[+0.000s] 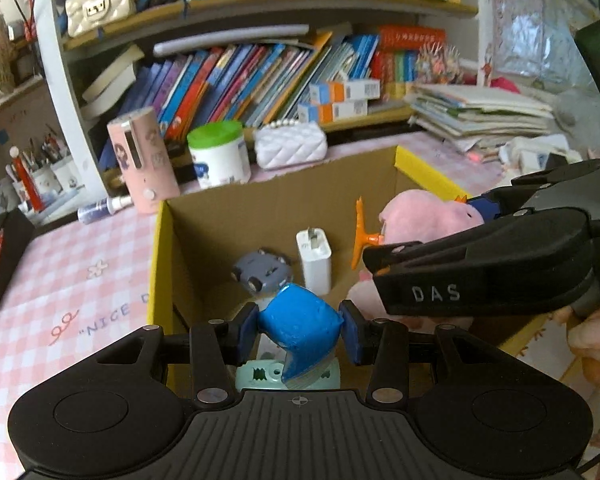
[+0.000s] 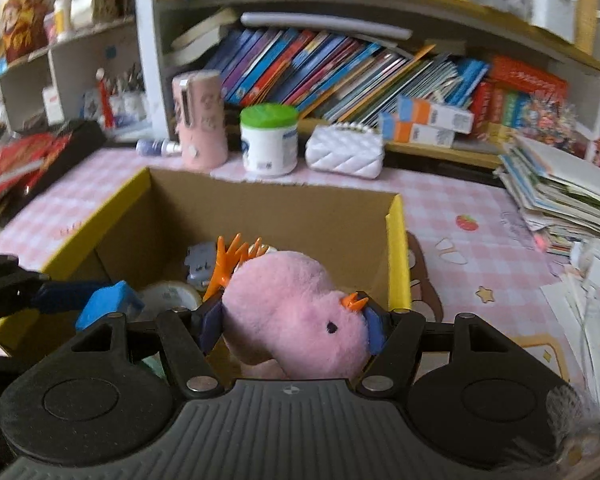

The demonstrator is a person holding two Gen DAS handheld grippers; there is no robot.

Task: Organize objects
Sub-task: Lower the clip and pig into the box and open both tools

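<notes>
Mostly pink checked tablecloth [image 2: 480,200], bookshelf [image 2: 340,64] behind.

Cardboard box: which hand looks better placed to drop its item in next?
Probably left. The left gripper holds the blue block over the cardboard box; the right gripper holds a pink plush near the rim.

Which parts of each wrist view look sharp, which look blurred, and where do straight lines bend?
Left wrist view: blue block sharp, green-lidded tub slightly smeared, shelf edge bowed by the fisheye. Right wrist view: pink plush sharp, book stack soft, shelf post curved.
</notes>
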